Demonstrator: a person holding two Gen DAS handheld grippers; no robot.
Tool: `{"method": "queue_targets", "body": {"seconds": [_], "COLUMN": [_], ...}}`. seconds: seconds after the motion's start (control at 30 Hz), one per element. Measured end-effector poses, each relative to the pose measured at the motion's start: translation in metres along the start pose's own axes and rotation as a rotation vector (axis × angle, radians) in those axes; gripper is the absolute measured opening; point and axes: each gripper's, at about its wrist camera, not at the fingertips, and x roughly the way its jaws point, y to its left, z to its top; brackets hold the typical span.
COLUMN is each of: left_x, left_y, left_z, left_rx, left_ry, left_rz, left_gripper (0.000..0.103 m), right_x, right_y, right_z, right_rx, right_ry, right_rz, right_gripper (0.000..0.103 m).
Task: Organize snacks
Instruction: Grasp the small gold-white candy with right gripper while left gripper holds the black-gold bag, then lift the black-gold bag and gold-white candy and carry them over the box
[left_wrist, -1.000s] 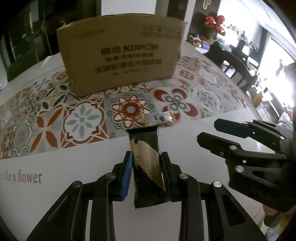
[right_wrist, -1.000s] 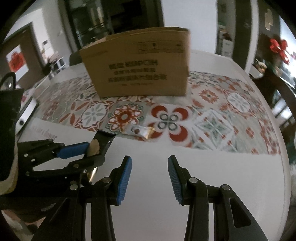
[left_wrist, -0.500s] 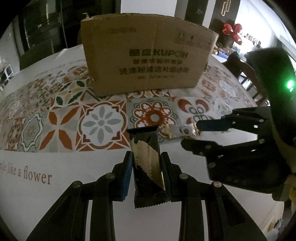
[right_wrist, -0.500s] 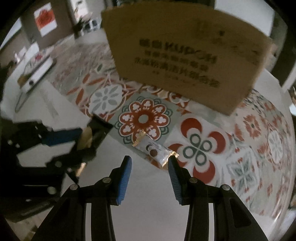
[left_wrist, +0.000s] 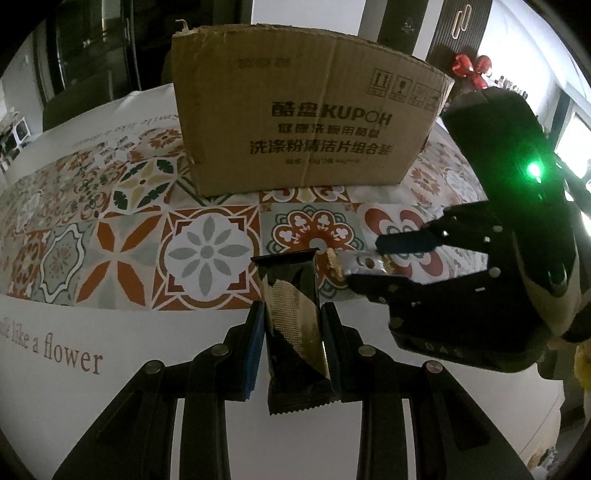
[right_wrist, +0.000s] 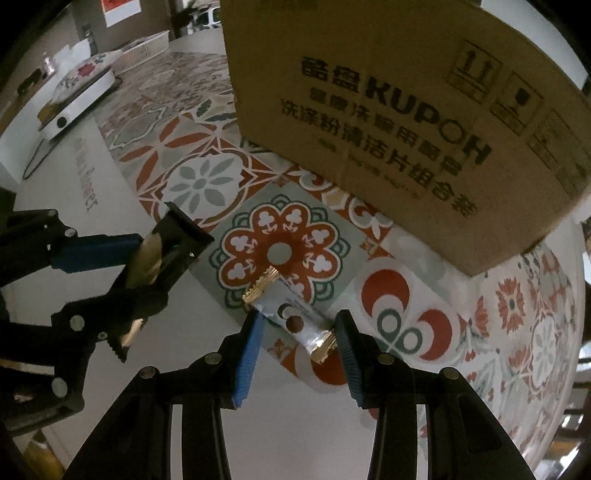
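Note:
My left gripper (left_wrist: 291, 317) is shut on a black and gold snack bar (left_wrist: 293, 317) and holds it upright above the table; it also shows in the right wrist view (right_wrist: 155, 254). A silver snack packet with gold ends (right_wrist: 291, 315) lies flat on the patterned cloth. My right gripper (right_wrist: 299, 328) is open, with one pad on each side of the packet, not closed on it. In the left wrist view the packet (left_wrist: 364, 263) lies between the right gripper's fingers (left_wrist: 406, 243). A brown cardboard box (left_wrist: 306, 129) stands behind, also in the right wrist view (right_wrist: 406, 110).
A tiled-pattern tablecloth (left_wrist: 110, 229) covers the table, with a white border printed with words (left_wrist: 70, 354). A white flat appliance (right_wrist: 74, 96) sits at the far left of the table. Chairs and a red ornament (left_wrist: 469, 68) are beyond the table.
My right gripper has moved forward and down to the silver packet, which now lies between its open pads. My left gripper keeps hold of the black and gold bar.

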Motion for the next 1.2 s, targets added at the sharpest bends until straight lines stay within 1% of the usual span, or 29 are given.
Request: {"method": "queue_targets", "body": {"seconds": [0.2, 0.4, 0.43, 0.5, 0.53, 0.6, 0.73, 0.87, 1.03, 1.2], "left_x": [0.0, 0.0, 0.0, 0.0, -0.001, -0.002, -0.004, -0.011, -0.027, -0.044], "left_y": [0.004, 0.006, 0.007, 0.007, 0.006, 0.007, 0.007, 0.005, 0.0, -0.001], "left_z": [0.001, 0.003, 0.003, 0.004, 0.004, 0.005, 0.005, 0.005, 0.007, 0.016], "left_rx": [-0.013, -0.018, -0.02, -0.02, -0.019, -0.019, -0.018, -0.014, 0.005, 0.029], "left_ry": [-0.002, -0.004, -0.005, -0.007, -0.009, -0.015, -0.023, -0.039, -0.073, -0.117], "left_rz": [0.008, 0.011, 0.009, 0.006, 0.007, 0.01, 0.01, 0.01, 0.003, 0.001], "left_gripper": [0.03, 0.03, 0.03, 0.03, 0.03, 0.03, 0.03, 0.03, 0.03, 0.03], "right_x": [0.005, 0.007, 0.007, 0.007, 0.007, 0.006, -0.001, -0.016, -0.037, -0.064], "right_y": [0.007, 0.004, 0.003, 0.002, 0.002, 0.001, 0.001, 0.005, 0.01, 0.01], "right_z": [0.011, 0.016, 0.016, 0.015, 0.015, 0.013, 0.006, -0.001, -0.006, -0.009], "right_rx": [-0.053, -0.037, -0.028, -0.001, 0.008, 0.038, 0.096, 0.127, 0.159, 0.207], "right_ry": [0.005, 0.003, 0.003, 0.0, -0.003, -0.01, -0.034, -0.071, -0.119, -0.188], "right_rz": [-0.002, 0.017, 0.023, 0.046, 0.04, 0.042, 0.046, 0.044, 0.043, 0.037], "right_gripper": [0.042, 0.041, 0.039, 0.029, 0.023, 0.02, 0.02, 0.02, 0.02, 0.02]}}
